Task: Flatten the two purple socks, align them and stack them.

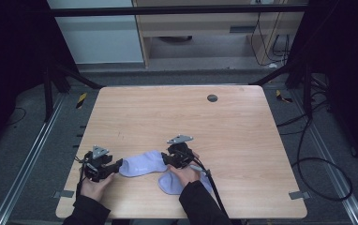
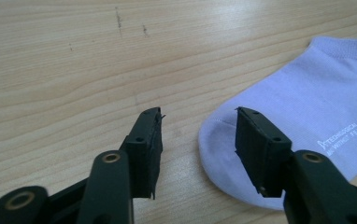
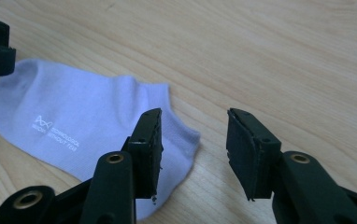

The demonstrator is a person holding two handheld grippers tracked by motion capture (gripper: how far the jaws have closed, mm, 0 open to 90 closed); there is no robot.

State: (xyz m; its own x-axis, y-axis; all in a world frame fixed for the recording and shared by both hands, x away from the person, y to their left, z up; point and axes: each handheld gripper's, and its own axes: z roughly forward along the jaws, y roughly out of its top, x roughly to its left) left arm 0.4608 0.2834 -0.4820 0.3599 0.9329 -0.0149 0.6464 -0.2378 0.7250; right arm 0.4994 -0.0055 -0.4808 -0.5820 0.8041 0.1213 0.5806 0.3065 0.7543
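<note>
High view: L tongs point(image 1: 119, 165) & R tongs point(image 1: 167, 159) low, half-open, empty, flanking sock point(image 1: 142, 164).

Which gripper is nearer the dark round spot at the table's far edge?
Right. The right gripper sits near the table's middle, almost straight below the spot; the left gripper is off near the left front corner.

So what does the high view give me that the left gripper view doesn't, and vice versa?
High view: the right gripper, a second lilac sock near the front edge, and a dark round grommet near the far edge.
Left gripper view: white print on the sock and dark scratch marks in the wood.
Both: the first lilac sock lying flat on the table, with the left gripper open at its toe.
</note>
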